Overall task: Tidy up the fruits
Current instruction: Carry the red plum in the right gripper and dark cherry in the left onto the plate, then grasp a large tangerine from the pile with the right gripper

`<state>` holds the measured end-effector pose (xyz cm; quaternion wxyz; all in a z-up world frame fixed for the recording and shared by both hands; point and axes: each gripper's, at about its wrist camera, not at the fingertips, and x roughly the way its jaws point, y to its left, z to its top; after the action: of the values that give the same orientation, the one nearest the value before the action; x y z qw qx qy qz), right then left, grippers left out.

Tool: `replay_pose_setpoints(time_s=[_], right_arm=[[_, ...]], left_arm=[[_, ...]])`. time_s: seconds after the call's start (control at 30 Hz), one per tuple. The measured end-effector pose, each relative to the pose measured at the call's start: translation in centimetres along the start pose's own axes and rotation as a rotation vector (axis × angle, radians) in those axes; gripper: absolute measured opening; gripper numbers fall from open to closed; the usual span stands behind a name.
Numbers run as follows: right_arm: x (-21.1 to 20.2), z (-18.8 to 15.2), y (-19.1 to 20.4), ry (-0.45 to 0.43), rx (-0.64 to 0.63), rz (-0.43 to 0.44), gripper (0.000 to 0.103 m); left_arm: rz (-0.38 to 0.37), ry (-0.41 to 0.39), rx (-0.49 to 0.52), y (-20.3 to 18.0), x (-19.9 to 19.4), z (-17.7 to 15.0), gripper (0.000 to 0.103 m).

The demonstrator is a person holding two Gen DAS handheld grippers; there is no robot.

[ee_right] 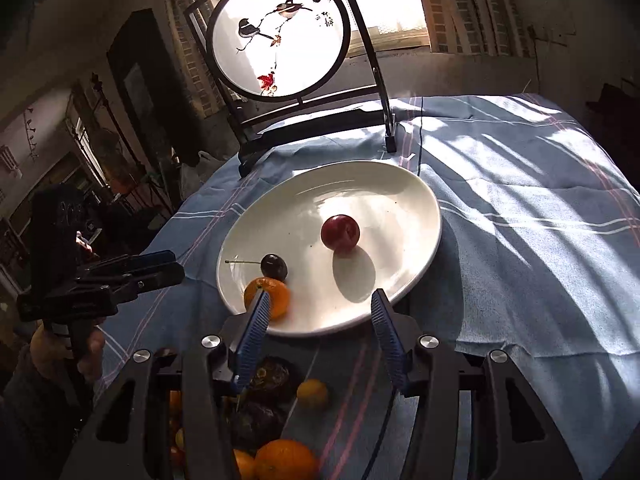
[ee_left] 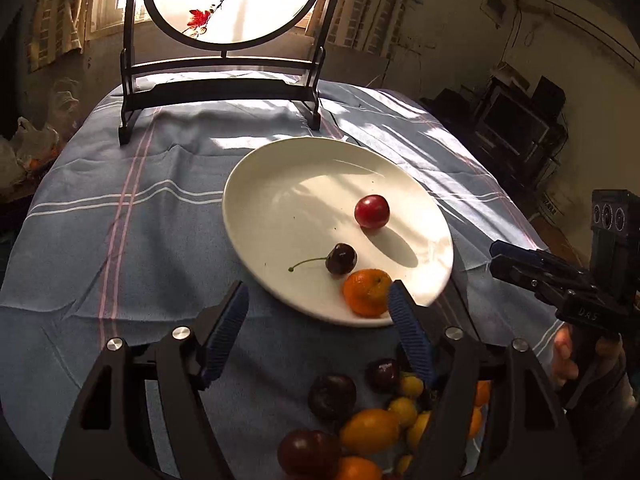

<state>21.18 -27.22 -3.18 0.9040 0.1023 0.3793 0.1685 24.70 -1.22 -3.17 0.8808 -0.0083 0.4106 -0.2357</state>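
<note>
A white plate (ee_left: 280,208) (ee_right: 400,200) sits on the blue cloth. On it lie a red plum (ee_left: 371,211) (ee_right: 340,233), a dark cherry with stem (ee_left: 341,258) (ee_right: 274,267) and an orange mandarin (ee_left: 367,292) (ee_right: 276,294) at the near rim. A pile of loose fruit lies close to me: dark plums (ee_left: 332,396) (ee_right: 276,378), yellow kumquats (ee_left: 370,430) (ee_right: 312,394) and mandarins (ee_right: 286,460). My left gripper (ee_left: 318,300) is open and empty above the near plate edge; its right finger is beside the mandarin. My right gripper (ee_right: 320,304) is open and empty over the plate's near rim.
A round painted screen on a dark wooden stand (ee_left: 224,92) (ee_right: 312,120) stands at the table's far edge. The right gripper shows at the right of the left wrist view (ee_left: 552,276); the left gripper shows at the left of the right wrist view (ee_right: 120,276). The blue striped cloth (ee_left: 120,220) (ee_right: 540,240) covers the table.
</note>
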Motion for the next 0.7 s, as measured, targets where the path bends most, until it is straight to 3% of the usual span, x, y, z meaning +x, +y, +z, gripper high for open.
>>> replay_pose_setpoints(time_s=[0.1, 0.27, 0.4, 0.5, 0.6, 0.7], right_arm=[[-2.1, -3.4, 0.6, 0.013, -0.014, 0.005, 0.053], [-4.2, -8.5, 3.3, 0.053, -0.059, 0.06, 0.053], [-4.8, -11.6, 7.2, 0.083, -0.16, 0.116, 0.053], [-5.0, -12.1, 9.6, 0.078, -0.219, 0.133, 0.053], [-4.8, -11.4, 11.2, 0.072, -0.231, 0.164, 0.053], [-4.5, -10.7, 11.7, 0.067, -0.244, 0.127, 0.052]], left_arm=[[0.022, -0.013, 0.075, -1.4, -3.4, -4.5, 0.078], [0.068, -0.003, 0.18, -3.7, -7.2, -11.8, 0.079], [0.109, 0.011, 0.242, -4.5, -8.0, -16.0, 0.079], [0.146, 0.024, 0.23, -3.7, -7.5, -16.9, 0.074], [0.14, -0.004, 0.196, -2.4, -7.3, -16.2, 0.069], [0.094, -0.008, 0.116, -0.5, -6.8, -14.7, 0.066]])
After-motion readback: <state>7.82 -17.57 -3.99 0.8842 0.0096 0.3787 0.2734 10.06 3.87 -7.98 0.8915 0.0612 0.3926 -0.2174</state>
